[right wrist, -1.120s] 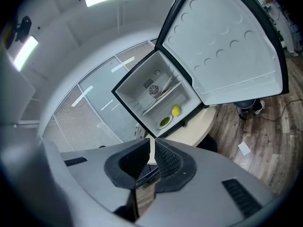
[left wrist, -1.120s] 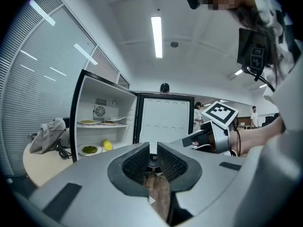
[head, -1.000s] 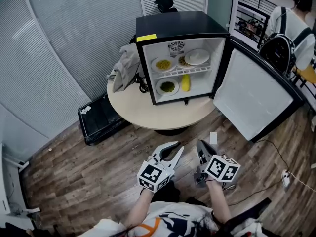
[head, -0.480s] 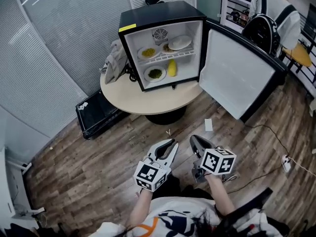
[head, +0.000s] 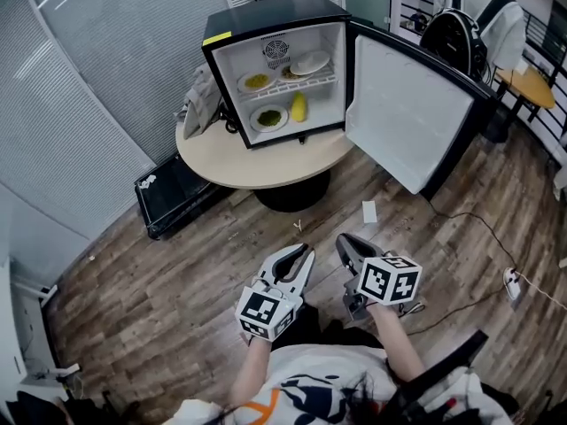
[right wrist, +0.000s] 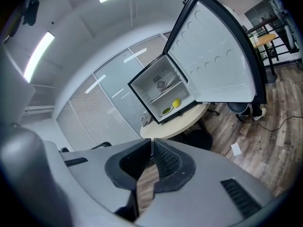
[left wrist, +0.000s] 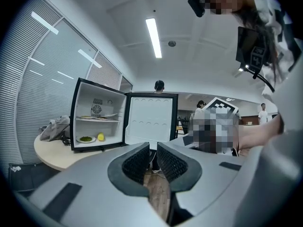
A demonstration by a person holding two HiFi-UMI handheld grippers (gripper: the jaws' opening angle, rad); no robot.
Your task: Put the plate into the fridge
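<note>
Standing on one round table [head: 257, 159]: one black fridge [head: 266, 18], its one door [head: 403, 113] swung wide to the right. On the floor left of the table, one black case [head: 177, 197]. Slumped on the tabletop against the fridge's left side, one grey bag [head: 199, 104]. Low and near, well apart from the fridge, two grippers: left gripper [head: 307, 251] with jaws a narrow gap apart and nothing between them; right gripper [head: 341, 240] with jaws closed tip to tip, likewise empty. Inside the fridge, four plates. Three on the upper shelf: plate of yellow food [head: 255, 81] at left, bare white plate [head: 310, 62] at right, tilted over a half-hidden plate [head: 288, 73] between them. One plate of green food [head: 268, 118] on the bottom. Just beside that last, one yellow item [head: 299, 107], kind unclear. On the floorboards, one white slip [head: 369, 211].
</note>
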